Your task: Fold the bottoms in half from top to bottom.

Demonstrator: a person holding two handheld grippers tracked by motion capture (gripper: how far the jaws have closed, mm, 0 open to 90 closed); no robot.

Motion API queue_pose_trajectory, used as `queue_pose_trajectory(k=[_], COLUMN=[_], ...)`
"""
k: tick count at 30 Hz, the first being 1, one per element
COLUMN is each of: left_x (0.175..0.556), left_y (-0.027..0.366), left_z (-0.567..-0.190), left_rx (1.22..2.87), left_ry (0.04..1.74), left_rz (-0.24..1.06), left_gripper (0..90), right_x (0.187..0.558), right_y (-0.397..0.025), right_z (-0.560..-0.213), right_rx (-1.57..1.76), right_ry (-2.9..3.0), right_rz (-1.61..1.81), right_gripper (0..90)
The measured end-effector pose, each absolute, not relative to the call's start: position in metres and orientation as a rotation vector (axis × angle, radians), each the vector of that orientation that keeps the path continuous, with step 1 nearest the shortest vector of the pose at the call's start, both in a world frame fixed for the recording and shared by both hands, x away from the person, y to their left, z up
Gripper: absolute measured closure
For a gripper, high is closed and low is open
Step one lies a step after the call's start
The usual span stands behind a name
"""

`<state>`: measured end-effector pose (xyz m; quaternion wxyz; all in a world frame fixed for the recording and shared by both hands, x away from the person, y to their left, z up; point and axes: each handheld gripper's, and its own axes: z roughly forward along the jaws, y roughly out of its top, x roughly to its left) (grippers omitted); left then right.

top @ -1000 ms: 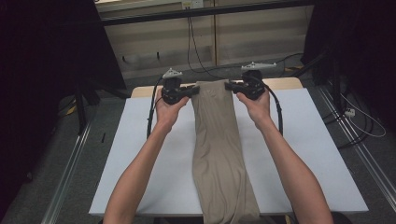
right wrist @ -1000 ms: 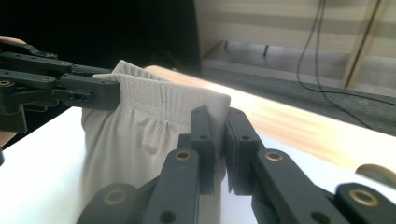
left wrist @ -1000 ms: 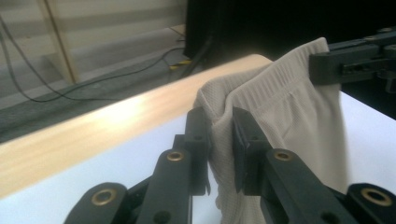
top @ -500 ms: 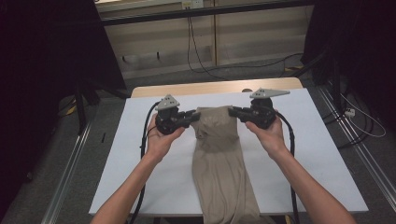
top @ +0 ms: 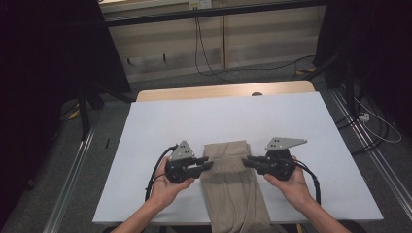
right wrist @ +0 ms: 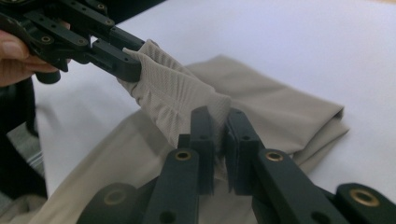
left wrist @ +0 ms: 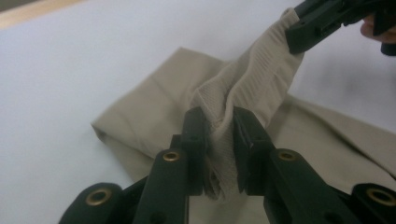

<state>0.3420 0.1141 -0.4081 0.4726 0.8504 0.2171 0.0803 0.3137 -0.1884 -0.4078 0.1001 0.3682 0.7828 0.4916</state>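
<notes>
The beige trousers [top: 233, 187] lie low at centre of the high view, folded back on themselves, their lower end cut off by the frame's bottom edge. The left gripper [top: 206, 166] and right gripper [top: 248, 161] each pinch the ribbed, mesh-textured waistband [left wrist: 252, 81], jaws clamped narrow on it.

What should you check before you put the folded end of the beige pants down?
1. Left gripper shut on the beige pants: ok.
2. Right gripper shut on the same ribbed edge: ok.
3. Edge stretched straight between the grippers: ok.
4. Fold lies square across the pants: ok.
5. White table cover bare beyond the fold: ok.
6. Near end of the pants, off the table edge: cannot tell.
</notes>
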Motion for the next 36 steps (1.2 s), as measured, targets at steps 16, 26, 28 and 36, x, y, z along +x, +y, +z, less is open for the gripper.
queue_pose_trajectory(k=[16, 26, 28, 36], left_x=[0.298, 0.328, 0.327, 0.313], left_y=[0.116, 0.109, 0.107, 0.101], left_z=[-0.415, -0.427, -0.429, -0.445], left_rx=[2.125, 2.149, 2.171, 2.241], left_ry=[0.429, 0.539, 0.525, 0.482], left_rz=[0.047, 0.106, 0.103, 0.095], left_gripper=[56.2, 59.5, 59.9, 53.9], right_x=[0.266, 0.298, 0.295, 0.263], right_y=[-0.193, -0.167, -0.166, -0.163], right_z=[-0.414, -0.446, -0.447, -0.448], right_rx=[1.044, 1.033, 1.024, 0.919], right_ry=[2.399, 2.55, 2.567, 2.675], right_rz=[1.439, 1.212, 1.217, 1.227], right_gripper=[54.3, 79.8, 79.7, 82.2])
